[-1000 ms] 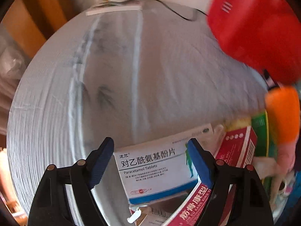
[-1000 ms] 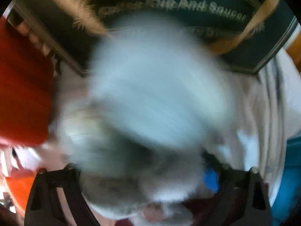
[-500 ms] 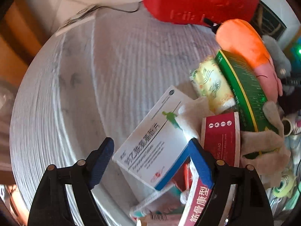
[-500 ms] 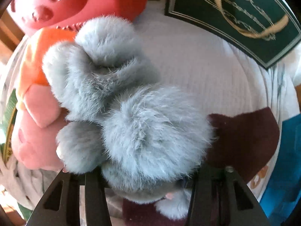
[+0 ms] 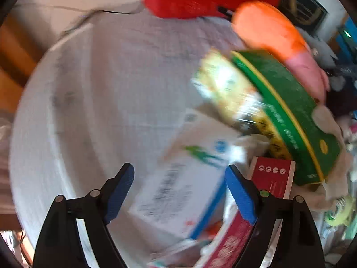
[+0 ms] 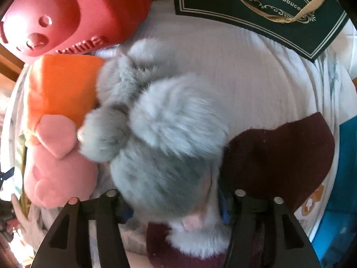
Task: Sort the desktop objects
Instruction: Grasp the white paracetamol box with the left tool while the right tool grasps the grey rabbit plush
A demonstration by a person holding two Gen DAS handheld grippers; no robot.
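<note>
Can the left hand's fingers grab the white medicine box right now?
Probably yes. The white medicine box sits between the left gripper's open fingers, on top of the pile with nothing covering it. The red box crowds one side, though.

A fluffy grey plush toy (image 6: 160, 134) lies against a soft pig toy (image 6: 55, 134) with a pink face and orange body. The flat cardboard box (image 5: 287, 111) is green with a yellow stripe; the medicine carton (image 5: 183, 192) is white, edged in blue. A dark green gift bag (image 6: 267, 11) bears gold scrolls and a gold ribbon. The fingers (image 5: 239, 197) wear blue pads
</note>
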